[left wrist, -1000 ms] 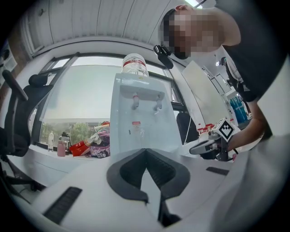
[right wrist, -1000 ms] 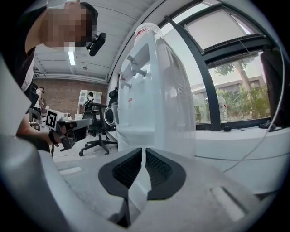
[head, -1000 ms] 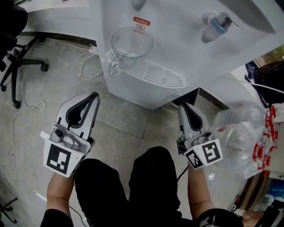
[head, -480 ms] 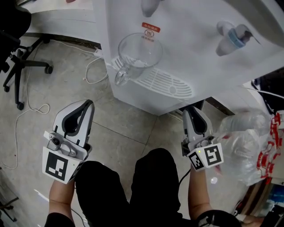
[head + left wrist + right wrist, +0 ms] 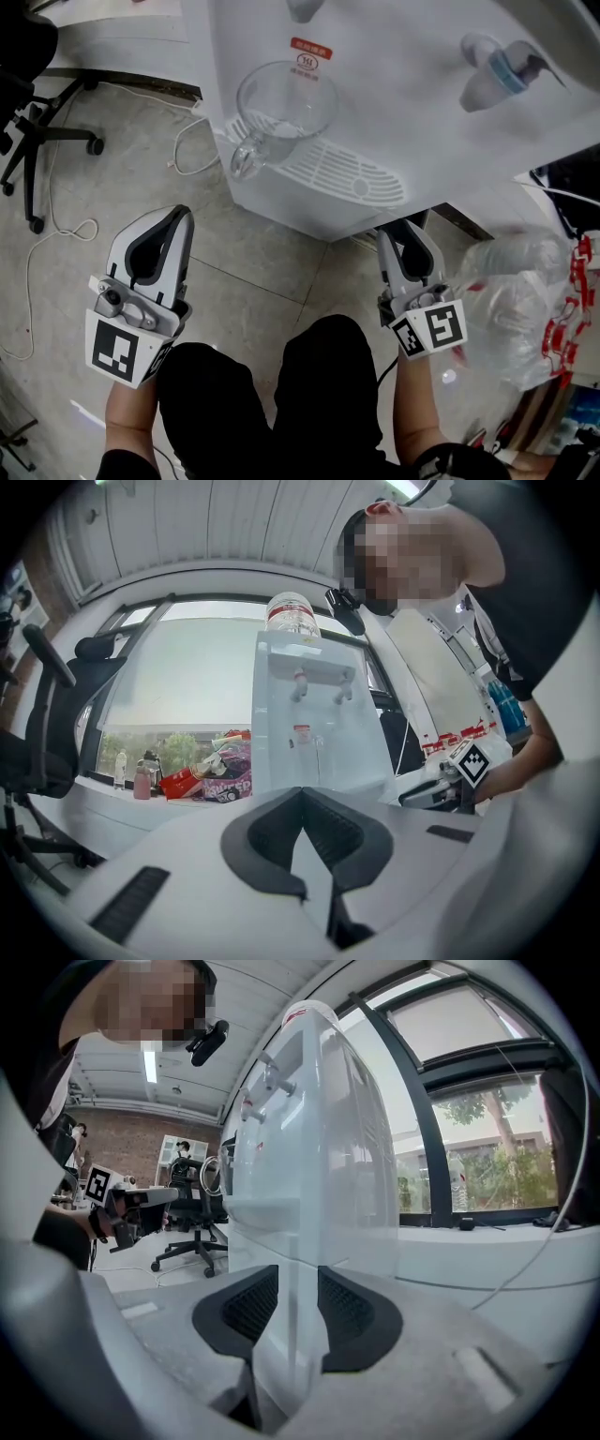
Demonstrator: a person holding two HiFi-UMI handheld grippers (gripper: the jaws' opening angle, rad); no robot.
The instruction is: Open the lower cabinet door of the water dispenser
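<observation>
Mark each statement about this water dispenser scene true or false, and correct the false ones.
1. A clear glass jug stands on the dispenser's drip tray. True.
2. The left gripper grips the water dispenser. False: it is shut on nothing and is held above the floor, apart from the dispenser.
3. The right gripper is shut. False: its jaws stand apart, having just been opening, with the dispenser's corner edge between them.
4. An office chair stands on the floor at the person's left. True.
</observation>
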